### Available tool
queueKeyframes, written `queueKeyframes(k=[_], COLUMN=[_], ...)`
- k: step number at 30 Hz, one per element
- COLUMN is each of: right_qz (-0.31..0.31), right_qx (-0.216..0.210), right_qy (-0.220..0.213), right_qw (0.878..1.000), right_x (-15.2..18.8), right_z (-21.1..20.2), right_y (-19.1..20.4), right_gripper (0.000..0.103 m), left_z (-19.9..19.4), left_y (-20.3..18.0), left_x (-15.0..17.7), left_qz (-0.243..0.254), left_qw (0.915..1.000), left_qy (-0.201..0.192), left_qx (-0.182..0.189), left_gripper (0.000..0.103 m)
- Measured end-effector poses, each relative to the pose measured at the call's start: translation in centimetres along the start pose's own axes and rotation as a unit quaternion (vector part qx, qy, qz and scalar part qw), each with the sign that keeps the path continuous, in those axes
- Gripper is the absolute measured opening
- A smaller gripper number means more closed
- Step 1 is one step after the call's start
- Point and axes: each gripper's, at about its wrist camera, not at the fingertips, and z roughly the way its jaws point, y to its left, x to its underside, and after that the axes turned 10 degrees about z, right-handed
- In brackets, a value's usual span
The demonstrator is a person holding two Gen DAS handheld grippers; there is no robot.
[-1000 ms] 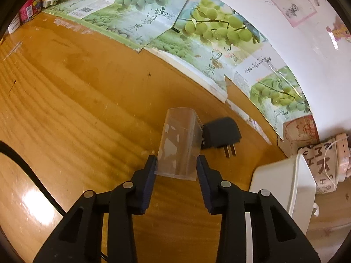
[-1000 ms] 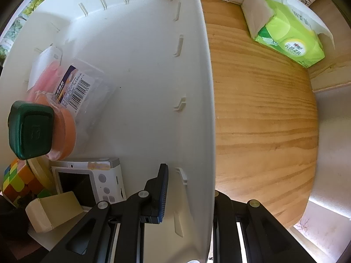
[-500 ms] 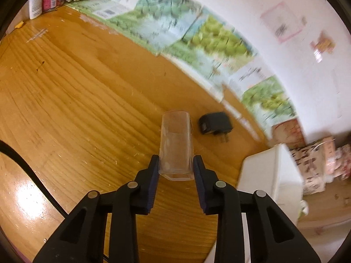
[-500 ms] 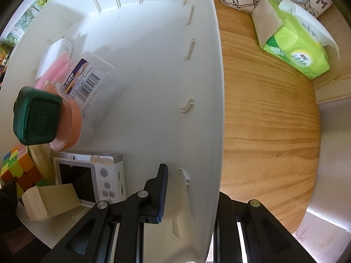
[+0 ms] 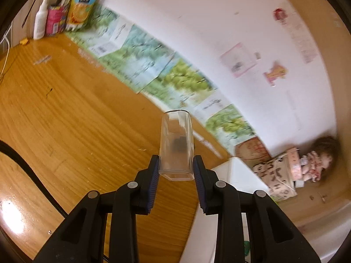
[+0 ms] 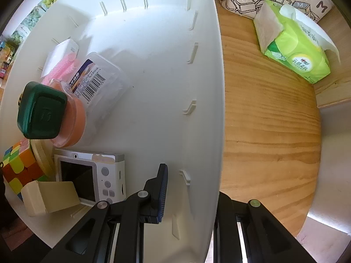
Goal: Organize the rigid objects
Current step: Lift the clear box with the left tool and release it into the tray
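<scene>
Left hand-held gripper, lower centre, clamped across the base of a clear plastic box: light, stiff, slippery, crushable.

Bright daylight, tabletop glare, left view motion-blurred — fisheye-dark corners
</scene>
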Motion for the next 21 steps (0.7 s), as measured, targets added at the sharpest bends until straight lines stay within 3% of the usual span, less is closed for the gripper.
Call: queueKeyframes(k=[10,17,21], right_qz=[-0.003,0.006,0.018], right_qx=[-0.017,-0.036,-0.043], right_qy=[-0.013,-0.02,-0.03], right_qw=[1.0,0.999,0.998], right_x=[1.1,1.7,1.8], right_z=[-0.5,-1.1,-1.3], right_y=[-1.2,-2.6,-3.5], right_gripper=[0.021,0.017,0.014], left_z=[-3.8,-4.5,-3.6], left_y=[-4.7,-8.7,-11.4], left_x=[0.9,2.3,3.4], left_qz=[0.059,0.112,0.155], left_qw=[0.9959,0.9899,0.9822], left_qy=[-0.035,-0.009,0.024], left_qx=[0.058,0.086,0.103], left_gripper=[0.033,0.033,0.033])
